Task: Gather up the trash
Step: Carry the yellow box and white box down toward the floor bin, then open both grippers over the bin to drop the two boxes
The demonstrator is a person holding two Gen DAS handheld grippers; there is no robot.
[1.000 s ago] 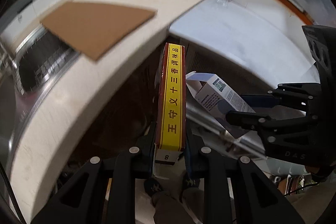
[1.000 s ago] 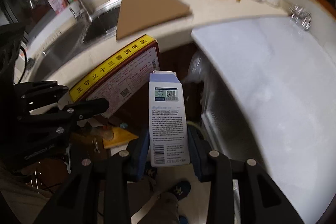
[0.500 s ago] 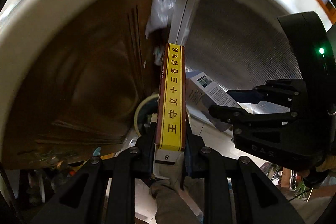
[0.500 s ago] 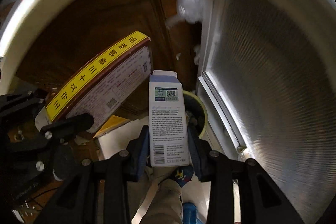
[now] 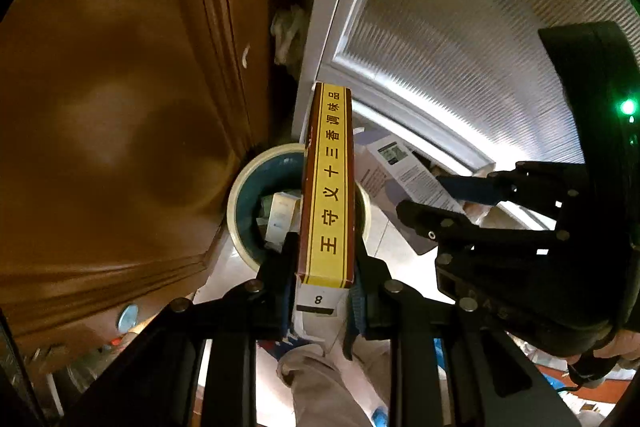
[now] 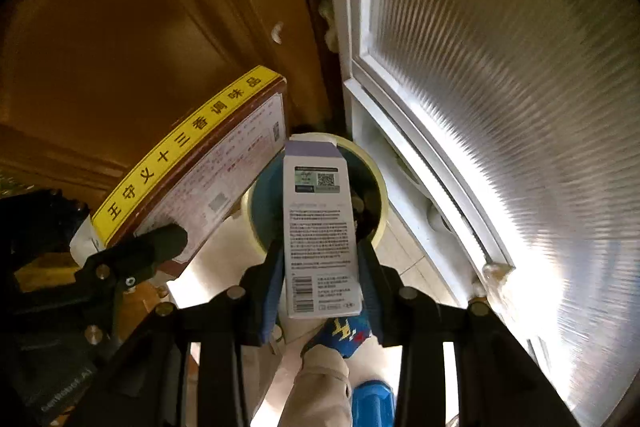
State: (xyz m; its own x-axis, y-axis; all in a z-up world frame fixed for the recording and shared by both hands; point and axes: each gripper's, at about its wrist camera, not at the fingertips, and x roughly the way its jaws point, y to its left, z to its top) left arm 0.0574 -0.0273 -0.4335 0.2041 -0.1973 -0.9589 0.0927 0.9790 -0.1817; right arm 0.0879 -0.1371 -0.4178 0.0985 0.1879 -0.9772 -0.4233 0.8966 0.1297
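- The left tongs (image 5: 320, 279) are clenched on a flat yellow seasoning box (image 5: 329, 183), which stands on edge between the two pads with its narrow yellow side toward the camera.
- The right tongs (image 6: 320, 275) are clenched on a white and purple carton (image 6: 320, 227), gripped by its lower half, with the printed face toward the camera.
- Both boxes hang over a round bin (image 5: 240, 203) with a pale rim and a dark blue inside. It stands on the floor in the corner between a brown cabinet door (image 5: 120, 107) and a white door with ribbed glass (image 5: 460, 47).
- Some discarded packaging (image 5: 280, 215) already lies inside the bin.
- Both tongs point steeply downward at the floor, side by side, the seasoning box to the left of the carton.
- From the right wrist, the carton's top end overlaps the bin's opening (image 6: 372, 195).
- Below the tongs show the person's trouser leg (image 6: 320, 387) and a patterned blue sock (image 6: 344, 335).
- A second ago both views still showed the tabletop with a sheet of cardboard on it; now it is out of sight and the bin fills the middle, so both hands have dropped down toward the floor.
- The grip on each box looks unchanged.
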